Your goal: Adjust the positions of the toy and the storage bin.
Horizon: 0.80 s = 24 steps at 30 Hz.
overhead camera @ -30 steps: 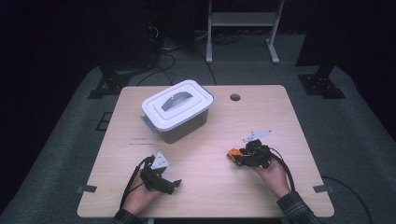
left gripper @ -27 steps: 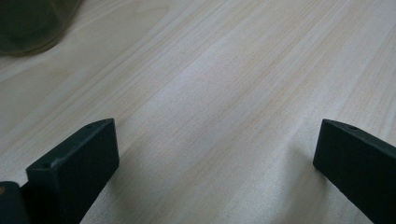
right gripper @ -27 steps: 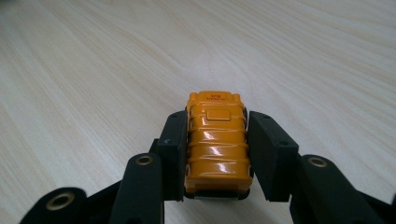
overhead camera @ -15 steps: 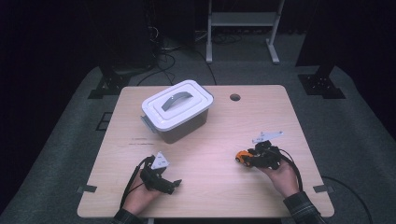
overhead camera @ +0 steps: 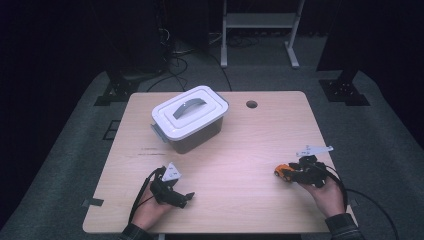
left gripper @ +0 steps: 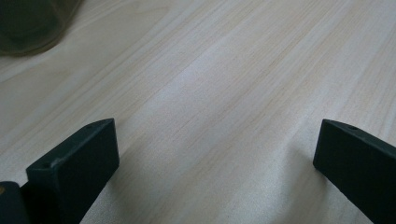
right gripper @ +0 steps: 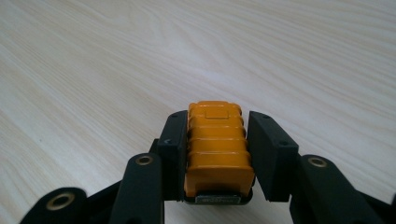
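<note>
Orange toy car (right gripper: 215, 148) sits clamped between the black jaws of the right gripper (right gripper: 215, 140), its nose pointing away from the tool, low over the wooden table (overhead camera: 250, 145). Well off to that gripper's left, the left gripper (left gripper: 215, 154) rests on the table with jaws spread wide around bare wood. Beyond it stands a lidded white storage box (overhead camera: 189, 118).

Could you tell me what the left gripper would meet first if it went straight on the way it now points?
Probably nothing soon: the left gripper, jaws open, faces bare table. The dark box sits off to one side of that line, though depth is hard to judge.
</note>
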Tool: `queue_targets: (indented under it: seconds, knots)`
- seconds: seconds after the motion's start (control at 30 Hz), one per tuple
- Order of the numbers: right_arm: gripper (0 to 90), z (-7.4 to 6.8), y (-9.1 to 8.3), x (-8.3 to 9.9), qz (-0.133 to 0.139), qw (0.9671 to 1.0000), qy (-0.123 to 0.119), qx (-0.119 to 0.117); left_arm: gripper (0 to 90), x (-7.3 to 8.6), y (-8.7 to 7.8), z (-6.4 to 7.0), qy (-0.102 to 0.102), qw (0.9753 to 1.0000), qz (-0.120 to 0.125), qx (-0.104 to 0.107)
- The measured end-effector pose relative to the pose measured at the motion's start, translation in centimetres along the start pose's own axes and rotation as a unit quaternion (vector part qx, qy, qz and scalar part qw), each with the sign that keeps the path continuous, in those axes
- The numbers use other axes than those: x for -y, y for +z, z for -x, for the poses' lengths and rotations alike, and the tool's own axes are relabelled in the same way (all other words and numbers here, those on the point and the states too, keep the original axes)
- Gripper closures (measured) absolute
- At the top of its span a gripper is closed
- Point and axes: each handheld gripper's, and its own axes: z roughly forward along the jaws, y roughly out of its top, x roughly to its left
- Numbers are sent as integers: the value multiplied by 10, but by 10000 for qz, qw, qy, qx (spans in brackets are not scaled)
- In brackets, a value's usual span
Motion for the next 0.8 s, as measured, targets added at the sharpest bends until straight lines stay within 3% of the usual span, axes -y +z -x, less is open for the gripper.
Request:
queue_targets:
  seconds: [0.43,0.8]
  knots:
    - [589,28,-31,36,20,9991,345,245,0,0,0,0,-1,10000,-1,-6]
    - [592,32,-42,57,1,9988,438,219,0,0,0,0,-18,10000,-3,-16]
